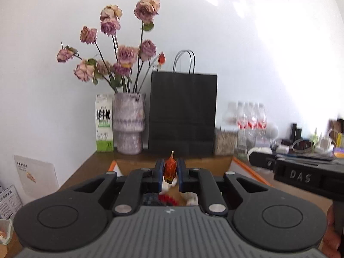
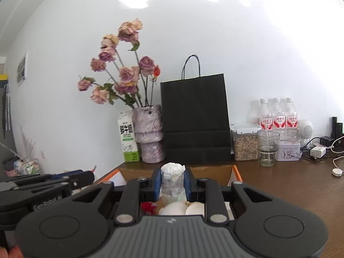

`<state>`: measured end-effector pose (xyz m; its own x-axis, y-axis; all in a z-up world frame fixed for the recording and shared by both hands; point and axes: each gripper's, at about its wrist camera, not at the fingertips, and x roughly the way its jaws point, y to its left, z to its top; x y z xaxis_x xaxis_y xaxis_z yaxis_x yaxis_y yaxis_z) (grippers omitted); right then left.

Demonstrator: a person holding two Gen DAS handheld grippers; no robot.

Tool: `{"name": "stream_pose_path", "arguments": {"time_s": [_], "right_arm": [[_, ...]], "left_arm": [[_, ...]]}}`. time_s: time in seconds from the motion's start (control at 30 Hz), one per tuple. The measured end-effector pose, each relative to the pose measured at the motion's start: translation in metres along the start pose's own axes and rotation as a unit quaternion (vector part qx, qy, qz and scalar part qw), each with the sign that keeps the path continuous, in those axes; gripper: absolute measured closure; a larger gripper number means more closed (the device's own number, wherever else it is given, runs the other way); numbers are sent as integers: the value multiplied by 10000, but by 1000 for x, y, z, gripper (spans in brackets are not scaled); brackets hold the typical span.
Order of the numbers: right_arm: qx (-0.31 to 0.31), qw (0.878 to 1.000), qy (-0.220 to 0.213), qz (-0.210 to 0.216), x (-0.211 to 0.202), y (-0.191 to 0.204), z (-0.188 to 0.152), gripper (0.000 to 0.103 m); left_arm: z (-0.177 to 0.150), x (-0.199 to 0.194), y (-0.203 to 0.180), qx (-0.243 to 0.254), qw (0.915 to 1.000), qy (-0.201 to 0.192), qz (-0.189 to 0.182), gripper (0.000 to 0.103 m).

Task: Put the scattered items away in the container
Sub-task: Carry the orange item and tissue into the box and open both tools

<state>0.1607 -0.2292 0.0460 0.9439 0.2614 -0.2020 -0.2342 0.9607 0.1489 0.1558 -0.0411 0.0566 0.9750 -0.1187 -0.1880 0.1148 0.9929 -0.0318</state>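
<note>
The left gripper pinches a small red-orange dried fruit between its blue-padded fingers; the fruit's thin stem points up past the fingertips. The gripper hangs above an open cardboard box with orange-edged flaps, which sits on the near part of a brown wooden table. Below the fingers, red and white bits lie inside the box, too blurred to name.

The right gripper squeezes a clear plastic cup stuffed with crumpled white tissue, the tissue bulging out of the top. It too is held above the same box, and beneath it lie pale rounded pieces and a scrap of red. The left gripper shows at the left edge of the right wrist view, beside the box.

Along the far wall stand a milk carton, a mottled vase of wilted pink roses, a black paper bag, a lidded clear jar of grain-like bits, an empty glass, three bottles with red labels and a white tin. Further right, chargers and cables are spread on the table.
</note>
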Motion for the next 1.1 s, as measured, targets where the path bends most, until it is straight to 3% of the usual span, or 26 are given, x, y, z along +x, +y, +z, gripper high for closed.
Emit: {"name": "stream_pose_path", "arguments": {"time_s": [0.17,0.37,0.57,0.77,0.8,0.83,0.87,0.9,0.93,0.97,1.0,1.1], "right_arm": [[302,9993,54,-227,47,-7,13,82],[98,9987,336,-374,89,-14,-9,82],[-111,9973,583,-442,105,-10,-26,82],[-262,9970,545,-473,97,-2,-30,82],[-273,9971,526,-472,96,-2,-30,81],[-263,9972,495,-490,94,-2,-30,79],[-241,9974,460,-502,92,-2,-30,63],[-203,9976,442,-485,90,-3,-29,46],[-153,9978,407,-506,88,-4,-29,17],[-96,9975,308,-635,84,-6,-28,4],[-56,9975,223,-669,81,-7,-27,0],[66,9977,81,-663,74,-9,-22,0]], "left_arm": [[11,49,8,-77,9997,-137,196,90],[-17,96,27,-114,9988,415,230,90],[-23,97,32,-56,9983,464,359,90],[-27,91,26,81,9982,403,434,88],[-26,89,25,92,9981,354,496,85],[-26,87,25,111,9980,298,542,65],[-25,84,24,125,9978,223,616,26],[-23,80,23,127,9969,124,762,12],[-22,76,23,114,9935,-71,1134,0],[-20,72,23,145,9911,-258,1301,0],[-18,69,24,144,9906,-341,1319,0],[-16,65,26,8,9924,-333,1181,0]]}}
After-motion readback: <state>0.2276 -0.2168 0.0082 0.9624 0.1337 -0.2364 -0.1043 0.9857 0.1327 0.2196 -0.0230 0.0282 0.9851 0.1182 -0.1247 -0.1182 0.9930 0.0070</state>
